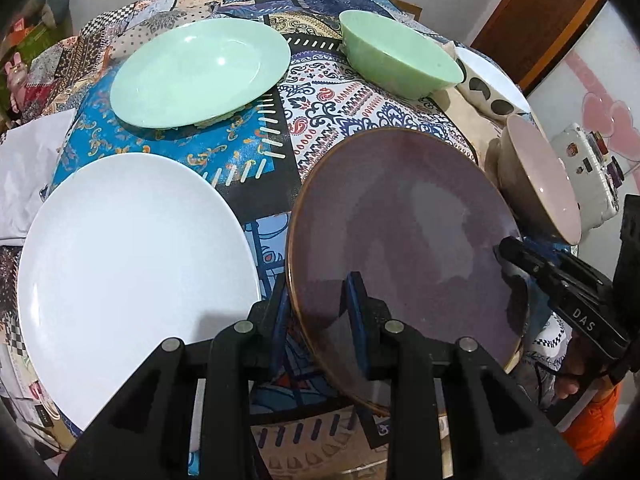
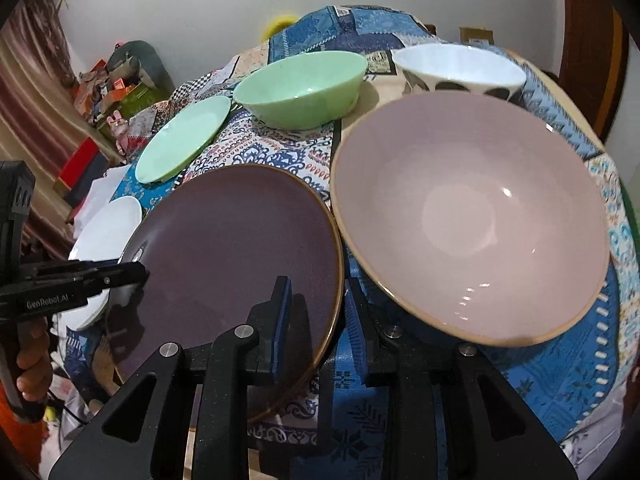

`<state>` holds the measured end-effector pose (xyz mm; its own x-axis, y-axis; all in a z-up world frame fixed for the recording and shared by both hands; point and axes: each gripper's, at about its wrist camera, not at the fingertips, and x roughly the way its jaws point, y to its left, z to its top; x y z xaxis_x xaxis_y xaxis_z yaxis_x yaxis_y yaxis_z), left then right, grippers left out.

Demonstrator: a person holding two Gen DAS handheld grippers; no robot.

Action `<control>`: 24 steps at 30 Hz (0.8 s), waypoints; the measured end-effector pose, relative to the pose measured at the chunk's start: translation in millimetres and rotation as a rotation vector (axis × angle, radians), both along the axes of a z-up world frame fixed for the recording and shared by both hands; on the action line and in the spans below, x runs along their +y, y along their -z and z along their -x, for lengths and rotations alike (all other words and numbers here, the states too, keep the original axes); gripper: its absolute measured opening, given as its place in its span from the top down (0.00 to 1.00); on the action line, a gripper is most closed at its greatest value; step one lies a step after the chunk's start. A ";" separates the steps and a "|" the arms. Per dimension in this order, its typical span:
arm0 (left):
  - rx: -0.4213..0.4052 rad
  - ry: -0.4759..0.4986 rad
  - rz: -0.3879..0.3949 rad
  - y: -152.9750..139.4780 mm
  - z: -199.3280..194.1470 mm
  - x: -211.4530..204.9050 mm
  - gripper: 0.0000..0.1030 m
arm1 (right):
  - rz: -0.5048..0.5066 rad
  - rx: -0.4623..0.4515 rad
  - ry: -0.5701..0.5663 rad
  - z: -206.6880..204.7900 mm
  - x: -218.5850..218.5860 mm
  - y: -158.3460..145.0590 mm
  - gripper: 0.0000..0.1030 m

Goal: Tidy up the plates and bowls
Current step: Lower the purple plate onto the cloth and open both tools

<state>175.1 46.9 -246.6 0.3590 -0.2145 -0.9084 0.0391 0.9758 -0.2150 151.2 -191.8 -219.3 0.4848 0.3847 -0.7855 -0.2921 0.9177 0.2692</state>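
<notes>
A dark purple plate [image 1: 408, 216] [image 2: 240, 240] with a brown rim is held by both grippers at opposite edges. My left gripper [image 1: 316, 312] is shut on its near-left rim, one pad on top and one outside. My right gripper [image 2: 318, 312] is shut on the right rim and shows in the left wrist view as a black arm [image 1: 516, 252]. A white plate [image 1: 132, 256] lies left of it, with a green plate [image 1: 200, 72] beyond. A pink bowl [image 2: 468, 220] stands just right of the purple plate. Behind are a green bowl [image 2: 300, 84] and a white dotted bowl [image 2: 460, 68].
A patterned patchwork cloth [image 1: 344, 104] covers the table. A white case [image 1: 588, 172] sits past the table's right edge. Boxes and clutter [image 2: 116, 88] line the wall at the left. A person's hand [image 2: 32, 360] grips the left handle.
</notes>
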 end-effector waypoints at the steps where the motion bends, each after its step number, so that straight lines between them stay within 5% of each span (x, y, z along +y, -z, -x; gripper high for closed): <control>1: 0.000 -0.005 0.003 -0.7 -0.1 0.8 0.73 | 0.000 -0.005 0.000 0.9 -1.4 -1.8 0.75; 19: -0.209 -0.080 -0.080 -82.1 51.0 36.7 0.71 | -0.016 -0.137 -0.069 18.2 24.3 -54.7 0.73; 24: -0.263 -0.126 -0.124 -101.8 70.0 57.3 0.59 | -0.020 -0.186 -0.121 19.4 46.1 -69.8 0.63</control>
